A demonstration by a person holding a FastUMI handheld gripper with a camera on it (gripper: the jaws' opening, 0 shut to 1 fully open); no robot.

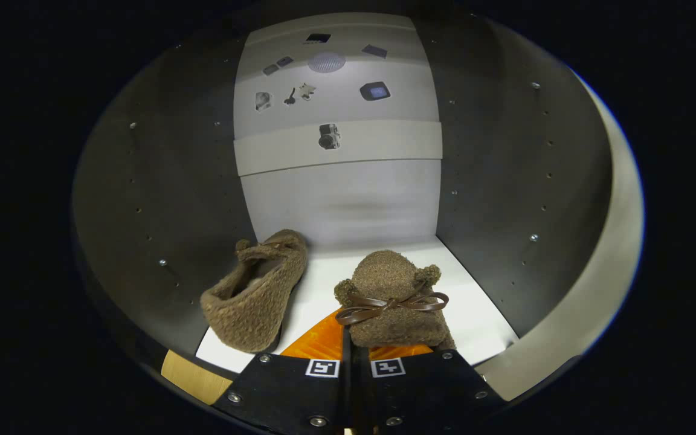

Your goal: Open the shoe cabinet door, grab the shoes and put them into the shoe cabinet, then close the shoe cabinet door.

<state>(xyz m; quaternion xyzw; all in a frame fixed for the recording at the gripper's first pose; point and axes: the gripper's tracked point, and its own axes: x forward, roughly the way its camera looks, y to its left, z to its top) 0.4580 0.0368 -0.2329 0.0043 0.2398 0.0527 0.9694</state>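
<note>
I am looking into the shoe cabinet, with dark side walls (161, 199) and a white floor (475, 314). A brown fuzzy shoe (257, 296) lies tilted against the left wall, its opening facing me. A second brown fuzzy shoe (393, 296) with a brown bow rests just above the floor, right at my orange fingers (318, 343). My gripper (348, 331) is shut, the fingers pressed together on this shoe's near edge. The shoe's body hides most of the right finger.
The pale back panel (342, 205) rises behind the shoes, with small pictures higher up. A pale door edge (617, 241) curves along the right of the opening. A strip of light wood (194, 376) shows at the lower left, in front of the cabinet floor.
</note>
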